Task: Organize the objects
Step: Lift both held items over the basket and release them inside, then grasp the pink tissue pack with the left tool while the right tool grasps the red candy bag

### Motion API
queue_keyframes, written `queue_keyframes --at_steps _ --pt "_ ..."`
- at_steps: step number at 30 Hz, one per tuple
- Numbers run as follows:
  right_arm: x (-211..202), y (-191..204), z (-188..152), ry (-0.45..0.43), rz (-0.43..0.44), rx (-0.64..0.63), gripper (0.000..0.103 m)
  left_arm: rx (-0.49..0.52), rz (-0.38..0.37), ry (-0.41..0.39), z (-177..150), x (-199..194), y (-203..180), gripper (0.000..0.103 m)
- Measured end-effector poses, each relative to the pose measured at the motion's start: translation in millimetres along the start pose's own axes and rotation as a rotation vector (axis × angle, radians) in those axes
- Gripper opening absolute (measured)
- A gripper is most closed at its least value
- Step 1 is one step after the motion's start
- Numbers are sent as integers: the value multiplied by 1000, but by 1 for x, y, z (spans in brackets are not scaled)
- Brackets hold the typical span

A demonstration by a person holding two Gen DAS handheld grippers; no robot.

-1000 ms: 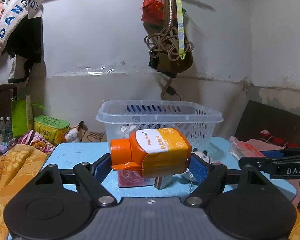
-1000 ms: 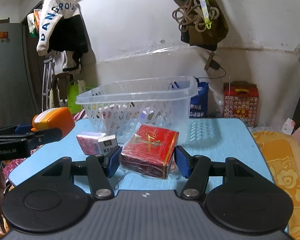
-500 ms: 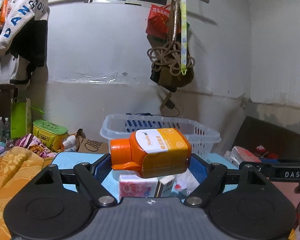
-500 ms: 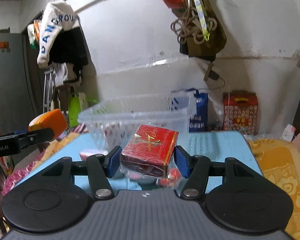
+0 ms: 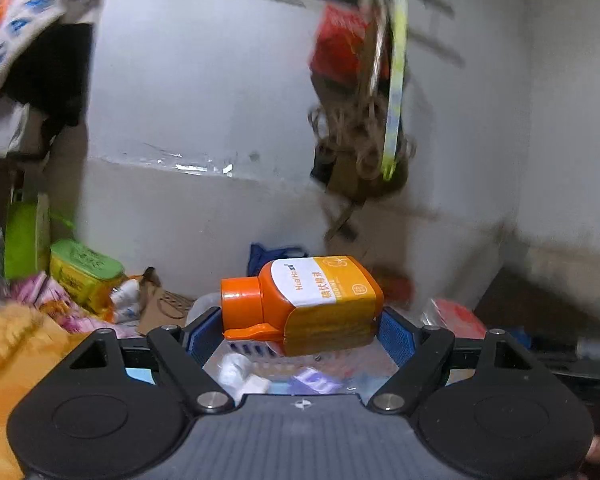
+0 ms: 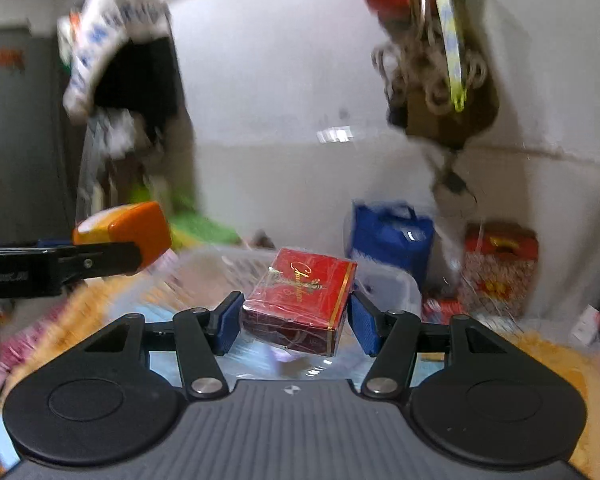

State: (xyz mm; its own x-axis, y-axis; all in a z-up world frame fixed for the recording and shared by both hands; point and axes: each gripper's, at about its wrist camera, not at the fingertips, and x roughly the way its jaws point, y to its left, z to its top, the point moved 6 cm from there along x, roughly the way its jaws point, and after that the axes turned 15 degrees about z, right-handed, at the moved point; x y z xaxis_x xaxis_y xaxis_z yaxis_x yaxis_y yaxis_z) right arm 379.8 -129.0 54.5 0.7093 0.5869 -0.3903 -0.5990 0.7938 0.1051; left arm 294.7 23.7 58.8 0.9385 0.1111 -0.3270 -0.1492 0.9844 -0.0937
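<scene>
Orange bottle lies sideways, cap to the left, pinched between the blue pads of the left tool, up in the air with the clear basket blurred just below, likely lined up for a drop. Over on the other side, the right tool clamps a red box, also airborne above the basket's rim. Both held level, presumably so neither slips.

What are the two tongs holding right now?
Left tongs: shut on the orange bottle.
Right tongs: shut on the red box.
</scene>
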Motion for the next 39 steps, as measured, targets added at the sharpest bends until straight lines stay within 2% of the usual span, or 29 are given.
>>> queue_keyframes --at_steps 1,3,4,5,6,7,8,11,13,17,19,21,26,28,30,32,36,39 --pt "11 -6 0 23 0 9 60 5 -11 41 -1 15 -5 85" --pt "22 -12 -3 14 8 6 66 11 -19 111 -8 40 -13 84" --pt "26 -13 -5 21 5 -9 84 21 -9 110 -11 47 -16 84" --pt "27 -14 -7 24 -24 -16 94 37 7 110 -14 53 -19 86" --pt "23 -14 -9 20 -62 -20 99 35 21 116 -17 57 -19 92" --pt "16 -12 -10 5 -56 -23 103 14 32 114 -19 57 -17 97" --pt "4 -9 -10 -33 -35 -22 103 -5 28 105 -19 54 -15 103" --pt "-35 5 -24 -105 -2 -11 103 -24 -3 29 -22 20 -4 103" --pt "-54 14 -45 -115 9 13 103 -26 -3 10 -36 -4 0 103" --pt "-61 18 -99 -75 37 156 103 -61 -4 98 -76 -15 17 103" --pt "-47 18 -116 23 47 176 103 -39 23 154 -99 -6 21 103" --pt "-39 20 -127 60 22 153 103 -5 41 221 -117 4 21 103" --pt "-23 15 -131 112 -59 95 103 -10 81 243 -128 8 27 103" --pt "-23 10 -135 127 -53 106 102 -9 86 237 -129 8 29 103" --pt "-25 5 -139 134 -52 106 96 -12 110 231 -130 10 34 103" --pt "-20 -1 -143 159 -52 121 81 -38 108 262 -133 17 40 103" --pt "-8 -6 -151 202 -22 147 75 -72 52 327 -144 32 39 103" --pt "-8 -4 -149 193 -20 128 75 -50 54 349 -152 40 33 103"
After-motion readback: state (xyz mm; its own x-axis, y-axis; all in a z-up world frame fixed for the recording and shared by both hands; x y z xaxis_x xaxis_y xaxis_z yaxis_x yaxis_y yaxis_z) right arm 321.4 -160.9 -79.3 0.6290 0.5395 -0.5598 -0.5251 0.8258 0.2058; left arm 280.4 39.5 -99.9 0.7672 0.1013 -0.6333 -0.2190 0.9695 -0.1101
